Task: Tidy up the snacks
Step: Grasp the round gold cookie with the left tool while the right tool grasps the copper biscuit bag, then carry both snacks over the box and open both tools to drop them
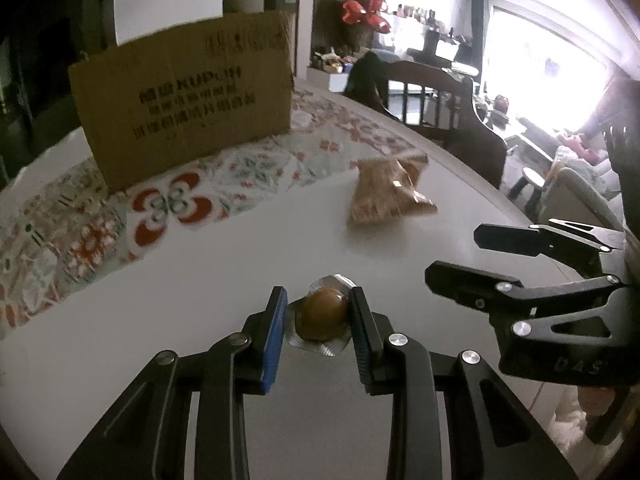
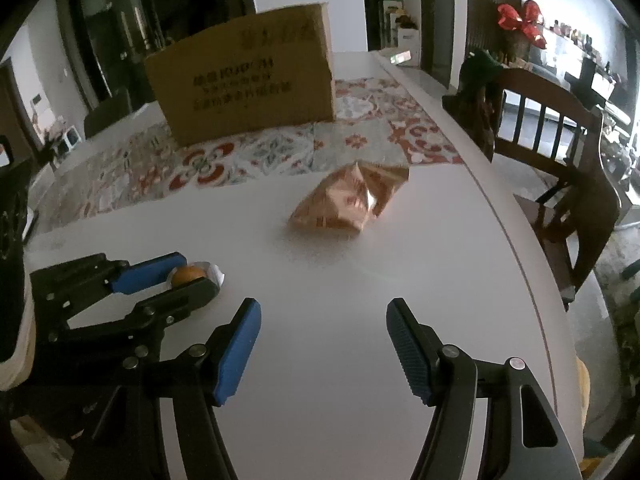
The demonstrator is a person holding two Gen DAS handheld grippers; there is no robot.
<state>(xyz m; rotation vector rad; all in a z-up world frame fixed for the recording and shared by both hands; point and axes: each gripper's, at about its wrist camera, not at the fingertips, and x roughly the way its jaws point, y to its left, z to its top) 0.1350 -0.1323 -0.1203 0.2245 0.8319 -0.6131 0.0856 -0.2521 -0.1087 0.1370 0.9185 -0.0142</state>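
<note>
Between the jaws of the left gripper (image 1: 318, 314), low on the white bench (image 1: 200, 280), sits a small sealed snack (image 1: 322, 314): a brown round piece in a clear blister with a crinkled foil edge. Both pads are close in on its sides, the blue one at its left and the dark one at its right, and they appear to press on the pack, which lies on the bench and is not lifted. From the right wrist view the same snack (image 2: 188, 274) shows pinched at the tips of that gripper (image 2: 192, 276).

Beside it, the right gripper (image 2: 324, 344) hovers with its jaws about half open and nothing between them, only bare bench beneath.

Farther out lies a brown crinkled bag (image 2: 348, 204), well apart from both grippers, near the edge of a patterned mat (image 2: 248, 152). Beyond that, on the mat, stands a cardboard box (image 2: 244, 80).

Judging by this, the step in hand is the grasp of the first snack. Next comes a lift clear of the bench and a carry toward the box, likely its destination; its open top cannot be seen. A firm pinch matters, since the slick blister could slip.
</note>
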